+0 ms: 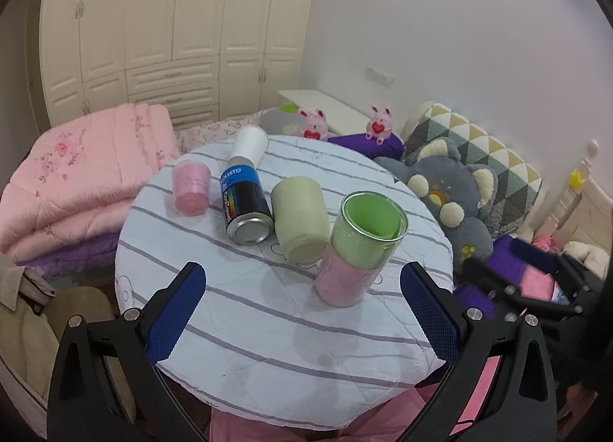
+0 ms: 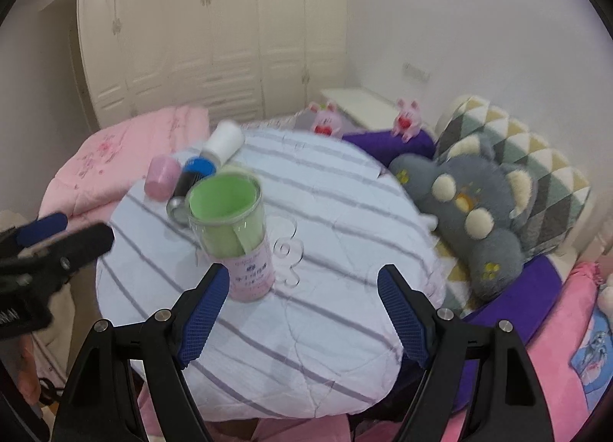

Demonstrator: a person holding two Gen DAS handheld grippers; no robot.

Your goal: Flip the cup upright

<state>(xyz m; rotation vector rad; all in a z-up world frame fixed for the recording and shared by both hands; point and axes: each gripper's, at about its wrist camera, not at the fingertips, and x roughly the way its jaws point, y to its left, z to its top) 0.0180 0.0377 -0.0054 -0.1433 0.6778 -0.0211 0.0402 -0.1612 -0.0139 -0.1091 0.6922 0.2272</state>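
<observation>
R wrist: cup (image 2: 233, 235) beside claw (image 2: 300, 310)

A bedroom with cream panelled wardrobes (image 1: 172, 32) along the back wall, a plain white wall (image 1: 459, 20) to the right, and a low white shelf (image 1: 325, 105) beside it.

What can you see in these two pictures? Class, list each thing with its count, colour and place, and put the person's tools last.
Table: one, round, white cloth with grey stripes, centre.
Clear cup: one, green and pink inside, upright, near right.
Pale green cup: one, on its side, middle.
Spray can: one, black and blue, white cap, lying down.
Pink cup: one, far left.
Pink quilt: one, folded, left.
Grey plush: one, right.
Pink plush toys: two, behind the table.
Left gripper: open.
Right gripper: open.
</observation>
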